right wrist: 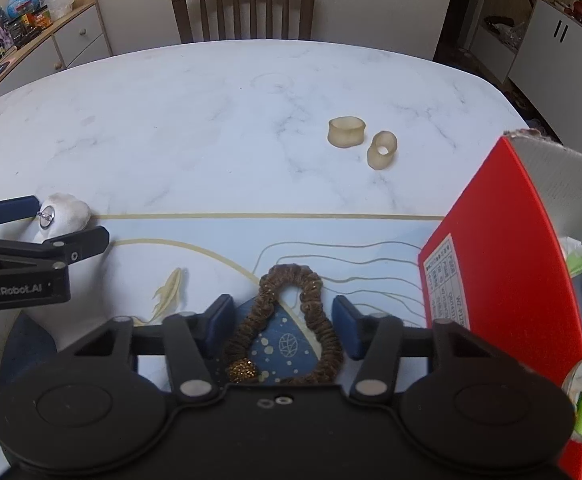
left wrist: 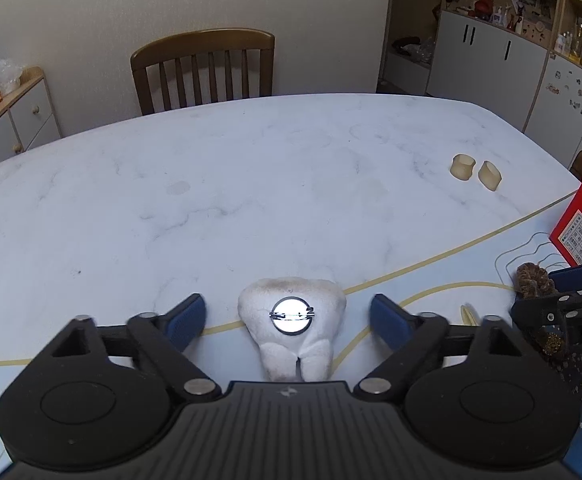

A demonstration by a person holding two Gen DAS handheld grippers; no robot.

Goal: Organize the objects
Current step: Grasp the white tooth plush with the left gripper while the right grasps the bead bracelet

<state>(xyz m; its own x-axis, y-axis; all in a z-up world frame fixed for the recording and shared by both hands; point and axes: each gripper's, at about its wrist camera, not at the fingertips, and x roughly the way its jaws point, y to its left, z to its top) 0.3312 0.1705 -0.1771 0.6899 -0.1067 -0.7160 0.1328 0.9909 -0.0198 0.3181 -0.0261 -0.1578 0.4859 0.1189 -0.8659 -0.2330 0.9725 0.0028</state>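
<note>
A brown fabric scrunchie (right wrist: pixel 291 320) lay between the right gripper's (right wrist: pixel 285 320) blue pads, untouched, left of the red cardboard box (right wrist: pixel 503 240); two beige rubbery rings (right wrist: pixel 361 140) sat beyond it.

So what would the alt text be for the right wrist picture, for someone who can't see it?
The right gripper straddles a brown scrunchie on a pale blue mat, its jaws not touching it. A red box stands at right; the left gripper flanks a white tooth-shaped plush; two beige rings lie farther off.
</note>
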